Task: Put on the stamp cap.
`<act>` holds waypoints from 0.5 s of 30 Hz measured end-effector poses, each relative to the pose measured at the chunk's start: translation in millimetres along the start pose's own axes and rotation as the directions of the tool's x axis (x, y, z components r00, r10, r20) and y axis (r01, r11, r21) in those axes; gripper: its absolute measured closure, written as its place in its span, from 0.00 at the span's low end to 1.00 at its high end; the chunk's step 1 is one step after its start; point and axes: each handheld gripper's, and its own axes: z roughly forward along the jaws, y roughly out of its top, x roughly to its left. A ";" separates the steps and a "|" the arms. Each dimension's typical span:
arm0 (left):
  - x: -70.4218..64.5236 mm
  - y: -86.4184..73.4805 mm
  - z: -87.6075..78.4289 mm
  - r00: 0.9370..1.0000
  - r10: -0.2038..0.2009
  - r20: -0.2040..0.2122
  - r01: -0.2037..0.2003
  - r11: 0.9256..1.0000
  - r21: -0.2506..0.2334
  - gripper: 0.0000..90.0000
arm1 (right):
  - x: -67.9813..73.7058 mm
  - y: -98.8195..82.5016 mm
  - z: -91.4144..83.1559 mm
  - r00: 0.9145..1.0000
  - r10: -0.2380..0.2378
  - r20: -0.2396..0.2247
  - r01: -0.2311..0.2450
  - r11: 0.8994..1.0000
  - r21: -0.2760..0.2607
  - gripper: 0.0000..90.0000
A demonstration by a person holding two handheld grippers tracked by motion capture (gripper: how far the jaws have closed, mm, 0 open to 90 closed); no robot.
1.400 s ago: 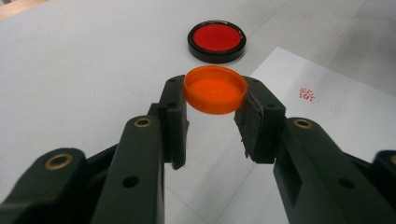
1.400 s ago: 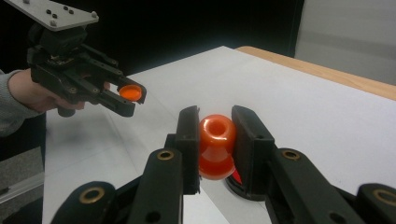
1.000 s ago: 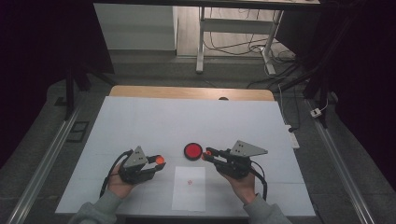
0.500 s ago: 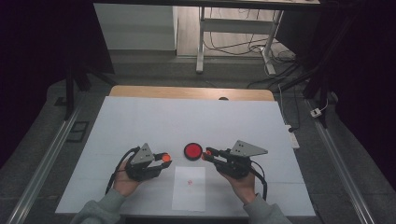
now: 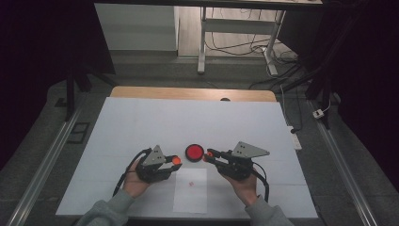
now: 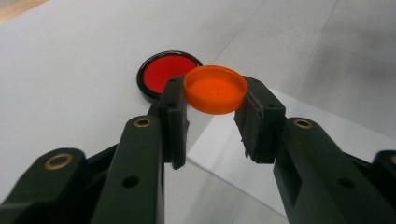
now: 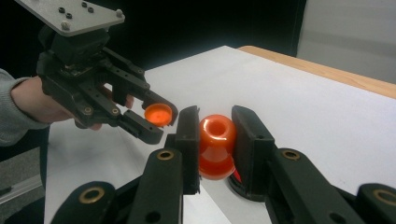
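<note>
While both hands meet above the white table (image 5: 141,122), the left gripper (image 5: 175,160) and right gripper (image 5: 205,156) flank a red disc (image 5: 194,152). Left gripper view: jaws pinch a smooth, round orange cap (image 6: 215,88); a tilted rim might slip. Right gripper view: jaws clamp a glossy, waisted orange bottle (image 7: 216,145); misalignment could jam capping

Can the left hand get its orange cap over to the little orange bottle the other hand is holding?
Probably yes. The left gripper holds the orange cap, the right gripper grips the orange bottle, and nothing stands between them above the red dish.
</note>
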 end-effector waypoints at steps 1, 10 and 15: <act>-0.7 0.8 2.0 1.000 0.002 0.003 -0.002 1.000 0.002 0.71 | -0.1 0.0 0.0 1.000 0.000 -0.001 0.000 1.000 0.000 0.81; -9.2 7.1 16.6 0.999 0.021 0.037 -0.022 1.000 0.015 0.71 | -0.2 0.1 -0.2 1.000 0.002 -0.001 -0.002 1.000 -0.001 0.81; -14.4 9.8 23.9 0.998 0.036 0.053 -0.037 0.999 0.022 0.71 | -0.2 -0.1 0.0 1.000 0.001 -0.002 -0.001 1.000 0.000 0.81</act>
